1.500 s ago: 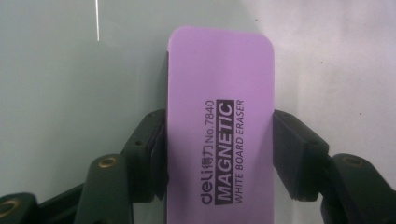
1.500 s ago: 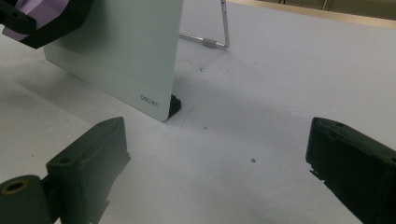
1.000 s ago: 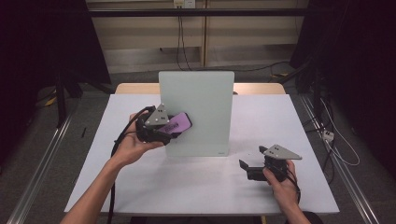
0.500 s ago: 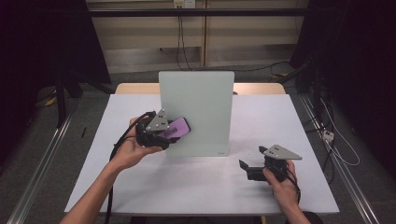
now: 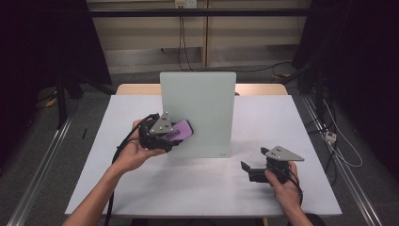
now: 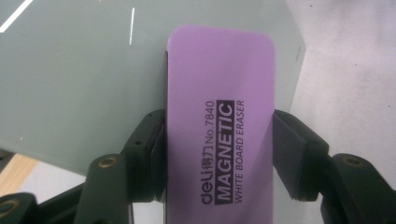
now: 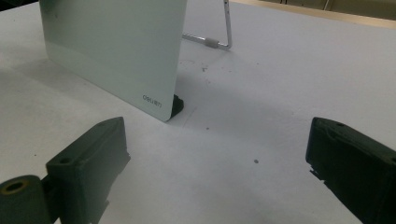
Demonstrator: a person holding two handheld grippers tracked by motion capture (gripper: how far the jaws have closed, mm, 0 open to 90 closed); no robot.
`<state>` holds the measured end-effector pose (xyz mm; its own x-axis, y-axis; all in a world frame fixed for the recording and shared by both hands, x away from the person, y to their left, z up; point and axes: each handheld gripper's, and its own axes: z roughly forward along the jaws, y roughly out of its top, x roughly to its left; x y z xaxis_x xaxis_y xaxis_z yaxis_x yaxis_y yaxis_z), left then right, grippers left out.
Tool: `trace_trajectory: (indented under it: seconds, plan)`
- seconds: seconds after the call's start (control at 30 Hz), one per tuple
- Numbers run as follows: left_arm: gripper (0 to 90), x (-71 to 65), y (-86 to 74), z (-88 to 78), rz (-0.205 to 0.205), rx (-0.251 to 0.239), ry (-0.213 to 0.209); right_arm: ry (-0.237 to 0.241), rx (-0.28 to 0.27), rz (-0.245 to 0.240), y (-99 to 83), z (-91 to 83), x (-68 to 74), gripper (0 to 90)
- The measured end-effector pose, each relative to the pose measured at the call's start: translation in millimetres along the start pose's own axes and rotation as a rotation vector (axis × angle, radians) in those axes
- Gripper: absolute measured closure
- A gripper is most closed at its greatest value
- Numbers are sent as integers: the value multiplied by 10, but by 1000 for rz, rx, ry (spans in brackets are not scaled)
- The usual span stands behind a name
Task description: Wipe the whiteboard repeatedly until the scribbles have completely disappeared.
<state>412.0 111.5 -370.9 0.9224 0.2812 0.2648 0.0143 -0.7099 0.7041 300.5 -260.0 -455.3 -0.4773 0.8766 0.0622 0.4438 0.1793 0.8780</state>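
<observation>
A pale green glass whiteboard [image 5: 202, 103] stands upright at the middle of the white table [image 5: 188, 188]. My left gripper [image 5: 175, 134] is shut on a purple magnetic whiteboard eraser [image 5: 182, 130] and holds it against the board's lower left face. In the left gripper view the jaws clamp the long sides of the eraser [image 6: 222, 116], with the board [image 6: 79, 79] right behind it. My right gripper [image 5: 249, 168] rests on the table at the front right, open and holding nothing. It points toward the lower right corner of the board [image 7: 112, 46], some way short of it.
A metal prop leg [image 7: 227, 28] and a black foot [image 7: 177, 103] hold the board up from behind. A wooden table edge [image 5: 141, 89] shows beyond the white top. Floor rails and cables [image 5: 329, 136] run along both sides.
My left gripper has slid the eraser a little down the board's face. The right gripper has stayed where it was.
</observation>
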Motion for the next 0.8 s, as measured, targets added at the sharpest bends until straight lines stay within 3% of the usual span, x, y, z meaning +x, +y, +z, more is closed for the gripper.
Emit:
trace_trajectory:
  seconds: [0.27, 0.6, 0.8]
  plan:
    - [408, -111, -27, 130, 15, 34, -34, 1, -2, -3, 1, 0, 1, 51]
    - [409, -260, -74, 325, 63, 87, -88, 0, 2, -2, -1, -4, 6, 51]
    - [409, -340, -106, 418, 64, 118, -119, 4, 2, -3, 0, -1, 10, 50]
